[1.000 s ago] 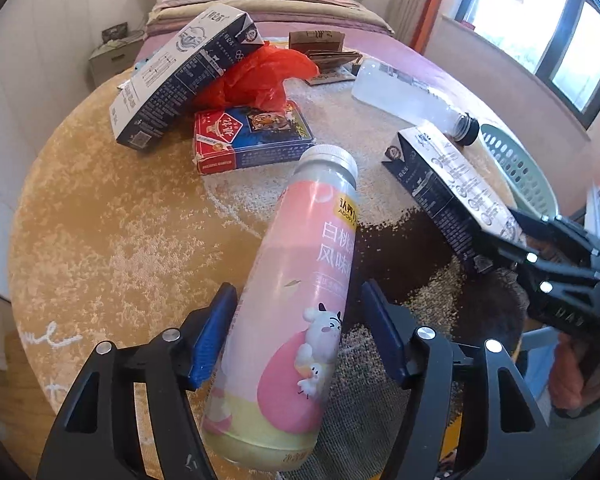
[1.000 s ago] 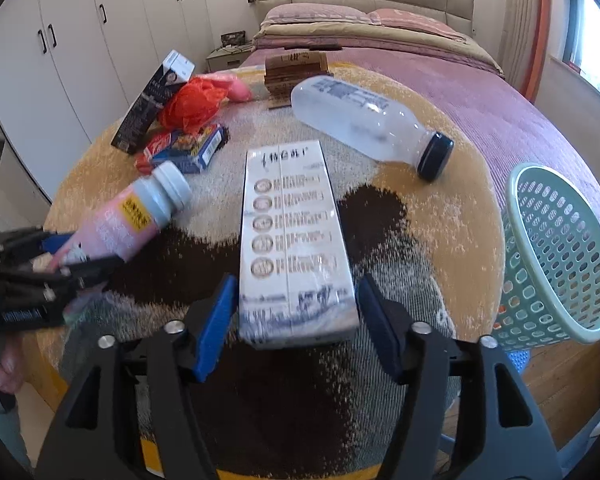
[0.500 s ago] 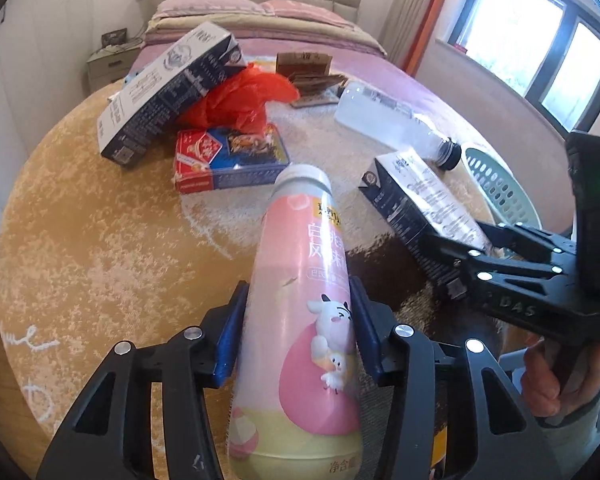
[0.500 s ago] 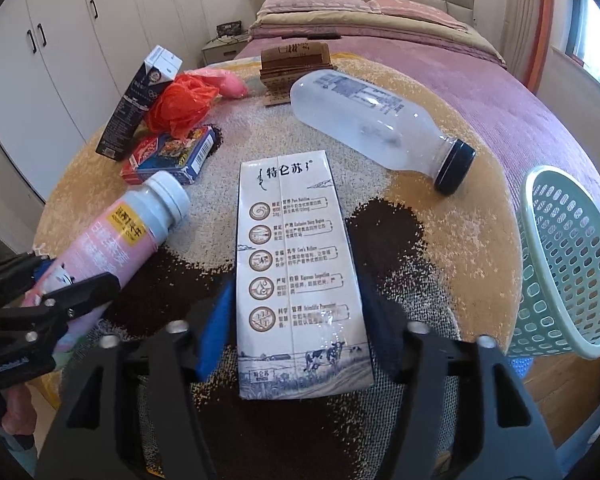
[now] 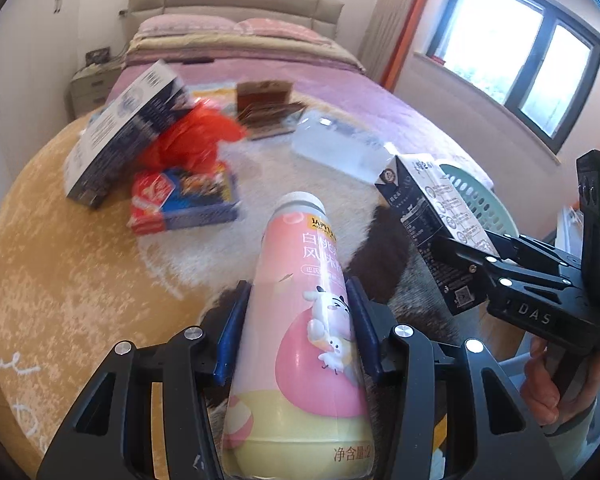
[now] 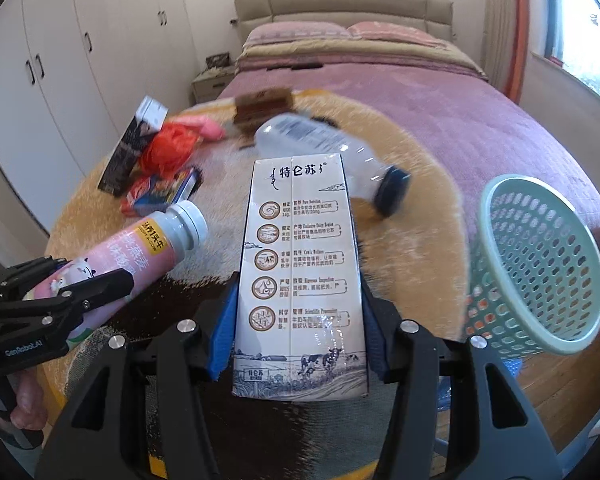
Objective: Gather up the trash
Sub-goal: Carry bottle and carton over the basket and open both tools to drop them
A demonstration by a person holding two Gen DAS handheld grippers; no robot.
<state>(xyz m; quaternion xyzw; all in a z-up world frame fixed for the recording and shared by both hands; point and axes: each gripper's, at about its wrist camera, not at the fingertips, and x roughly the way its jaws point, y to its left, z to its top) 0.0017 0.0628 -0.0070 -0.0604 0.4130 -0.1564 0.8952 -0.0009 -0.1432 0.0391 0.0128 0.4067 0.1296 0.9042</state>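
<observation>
A pink yoghurt-drink bottle [image 5: 300, 320] with a white cap sits between the blue pads of my left gripper [image 5: 296, 292], which is shut on its body and holds it clear of the round fuzzy tabletop [image 5: 60, 260]. My right gripper [image 6: 300, 284] is shut on a white milk carton [image 6: 300, 260], pads pressing both long sides, and the carton is lifted too. The right wrist view has the left gripper [image 6: 80, 292] and its bottle [image 6: 148, 244] at the left. The left wrist view has the right gripper [image 5: 460, 252] and its carton [image 5: 432, 208] at the right.
A green mesh basket [image 6: 488, 200] stands low beside the tabletop's right edge. On the tabletop lie a clear plastic bottle [image 6: 324, 152], a red bag [image 6: 168, 152], a dark carton [image 6: 132, 148], a red-and-blue box [image 6: 160, 196] and a brown box [image 6: 260, 108]. A bed is behind.
Both grippers closed from open around the bottle and the carton onto them. Both things have since risen off the tabletop, and the views have tilted up.
</observation>
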